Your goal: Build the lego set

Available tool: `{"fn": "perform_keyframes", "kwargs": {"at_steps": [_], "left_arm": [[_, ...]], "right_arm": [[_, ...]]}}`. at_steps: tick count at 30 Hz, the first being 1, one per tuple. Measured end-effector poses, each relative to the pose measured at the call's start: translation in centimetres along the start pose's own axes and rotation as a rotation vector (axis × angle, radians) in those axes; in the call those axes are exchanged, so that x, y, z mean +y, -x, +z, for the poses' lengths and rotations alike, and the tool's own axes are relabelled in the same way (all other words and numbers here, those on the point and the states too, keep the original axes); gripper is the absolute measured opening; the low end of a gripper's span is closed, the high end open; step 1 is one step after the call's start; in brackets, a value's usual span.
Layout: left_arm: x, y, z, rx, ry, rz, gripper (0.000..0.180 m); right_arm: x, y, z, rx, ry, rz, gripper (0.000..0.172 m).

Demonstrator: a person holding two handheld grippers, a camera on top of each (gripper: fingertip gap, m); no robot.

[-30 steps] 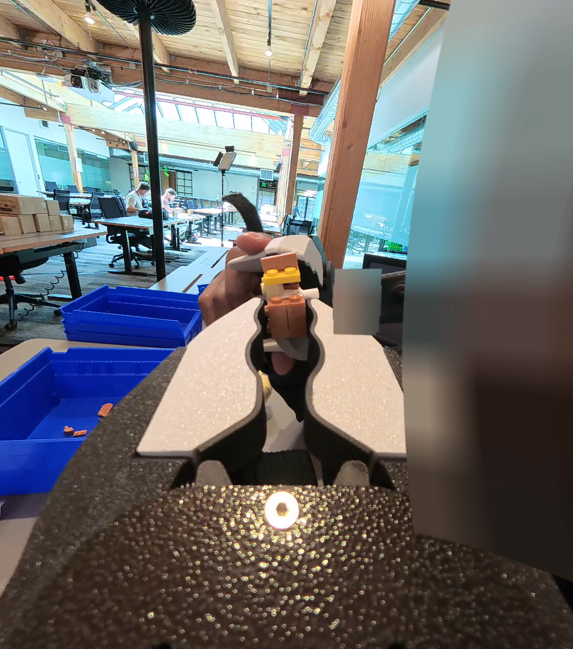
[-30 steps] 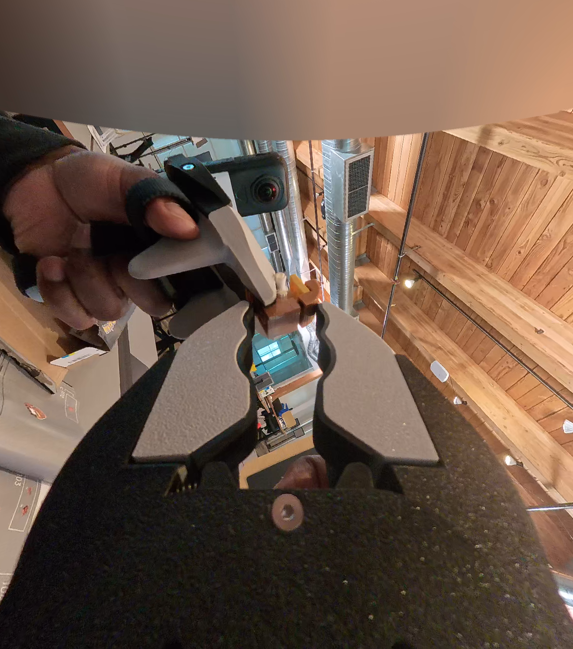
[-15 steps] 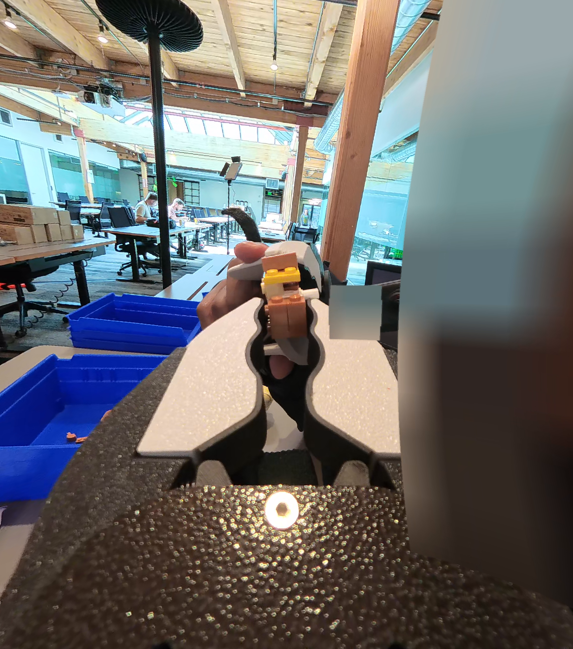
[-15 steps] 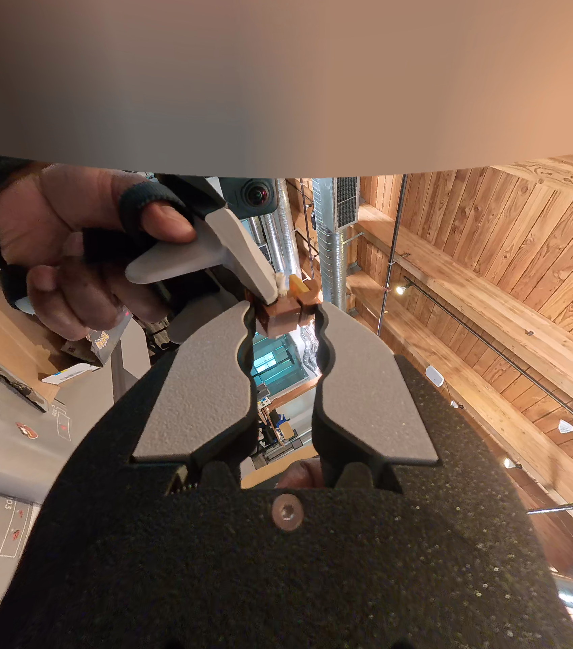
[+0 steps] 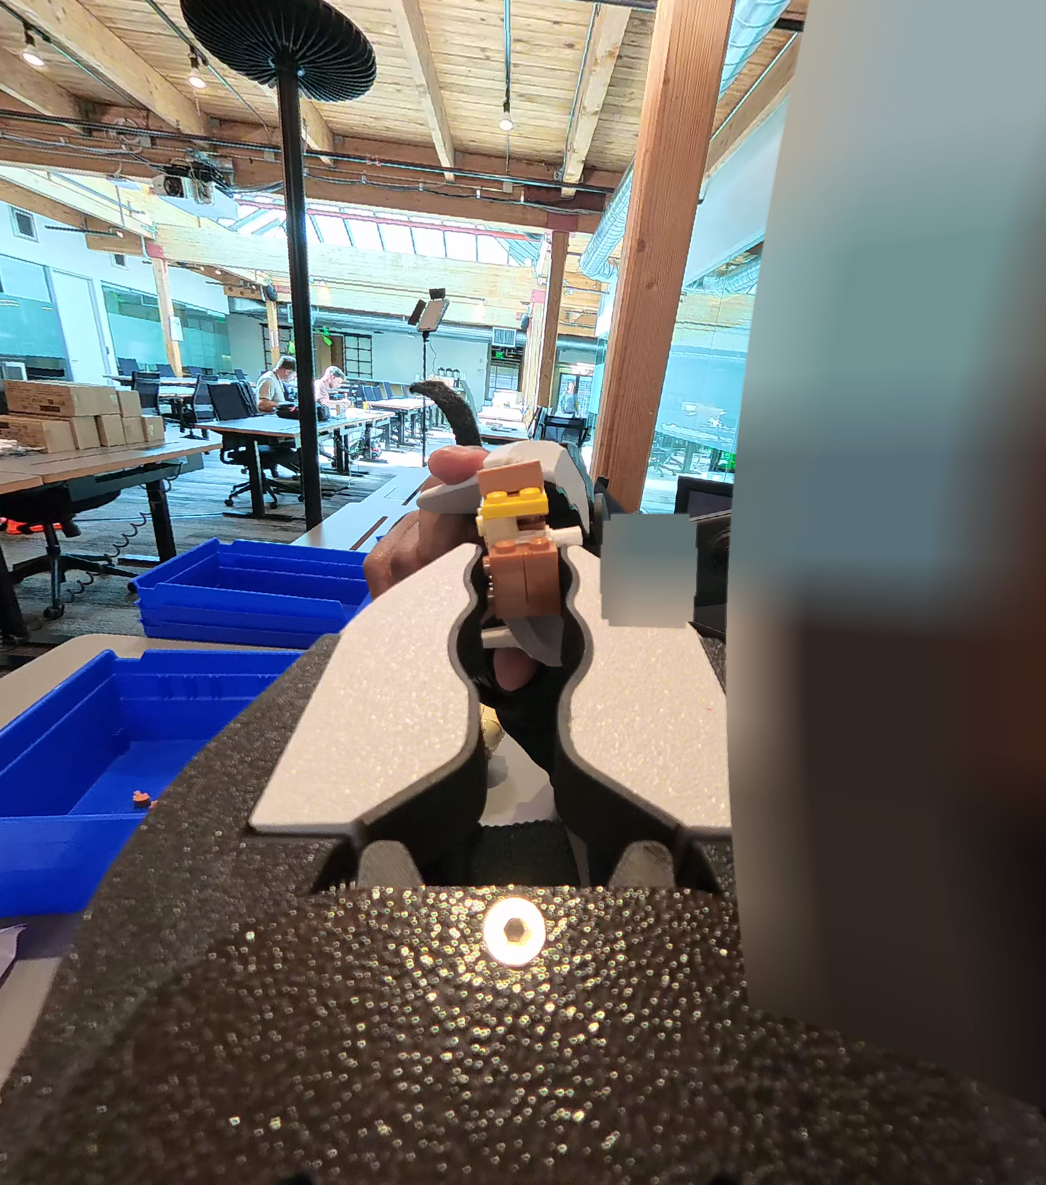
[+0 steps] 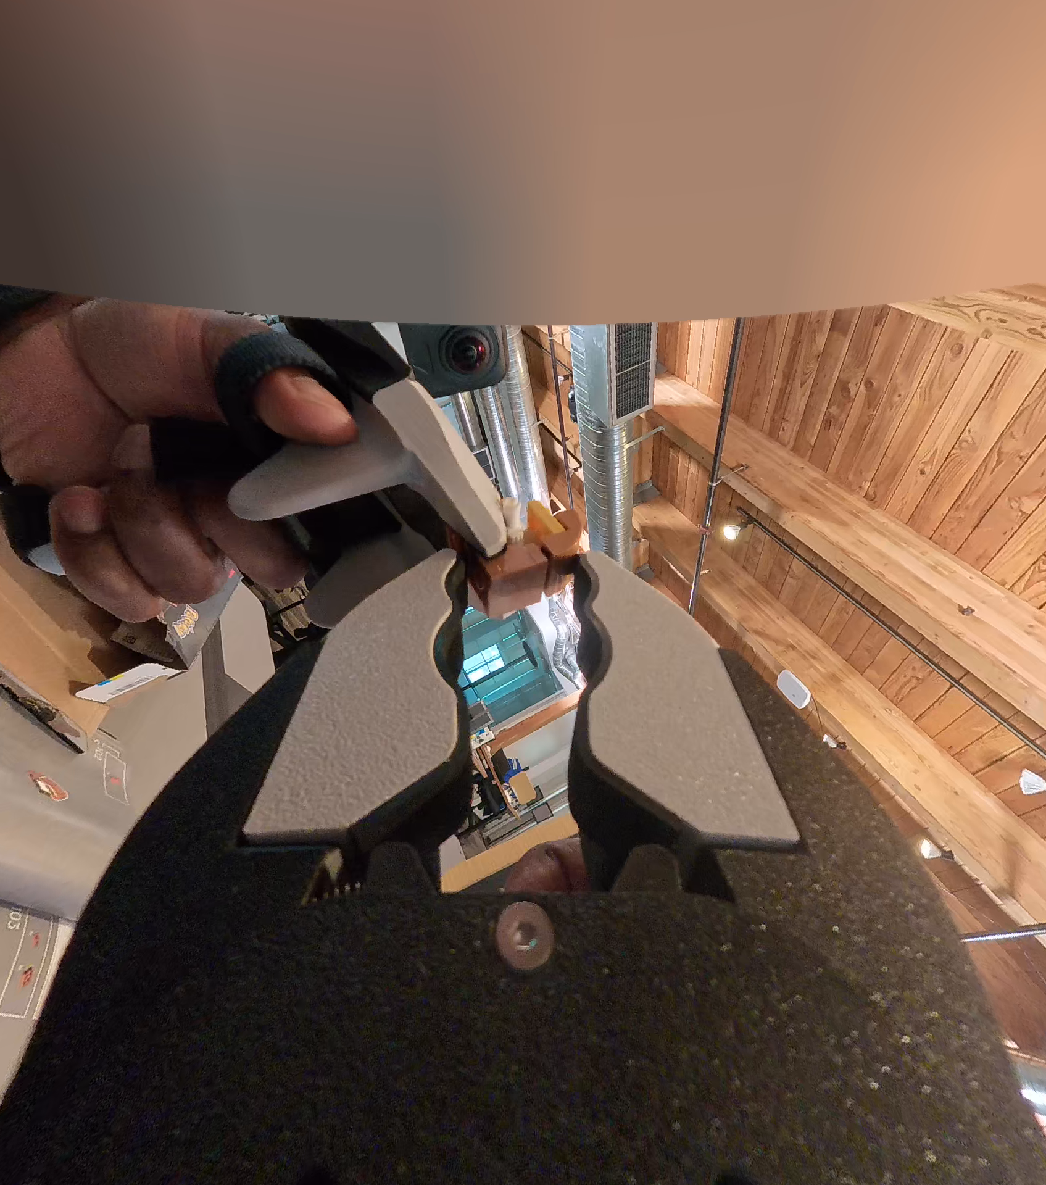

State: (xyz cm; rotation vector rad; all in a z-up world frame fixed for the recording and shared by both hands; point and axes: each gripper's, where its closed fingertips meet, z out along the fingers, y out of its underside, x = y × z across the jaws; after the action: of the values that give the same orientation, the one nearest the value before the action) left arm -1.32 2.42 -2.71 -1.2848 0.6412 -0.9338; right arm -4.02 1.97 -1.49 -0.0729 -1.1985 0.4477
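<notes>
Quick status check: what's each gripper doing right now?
Left gripper: closed on the brown end of the brick model.
Right gripper: closed on the same brick model.

An open-plan office under a timber ceiling: rows of desks, office chairs, stacked cardboard boxes.

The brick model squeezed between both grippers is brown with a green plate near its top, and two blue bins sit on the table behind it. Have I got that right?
Nearly. The plate near the top of the brick model is yellow, not green, as the left wrist view shows. Both the left gripper and right gripper pinch it, and the blue bins are there.
</notes>
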Motion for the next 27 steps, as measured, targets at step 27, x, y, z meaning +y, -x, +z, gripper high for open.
{"fn": "perform_keyframes", "kwargs": {"at_steps": [27], "left_arm": [[0.02,0.29,-0.35,-0.032,0.035,0.011,0.019]], "right_arm": [[0.68,0.3,-0.13,-0.026,0.026,-0.07,0.046]]}}
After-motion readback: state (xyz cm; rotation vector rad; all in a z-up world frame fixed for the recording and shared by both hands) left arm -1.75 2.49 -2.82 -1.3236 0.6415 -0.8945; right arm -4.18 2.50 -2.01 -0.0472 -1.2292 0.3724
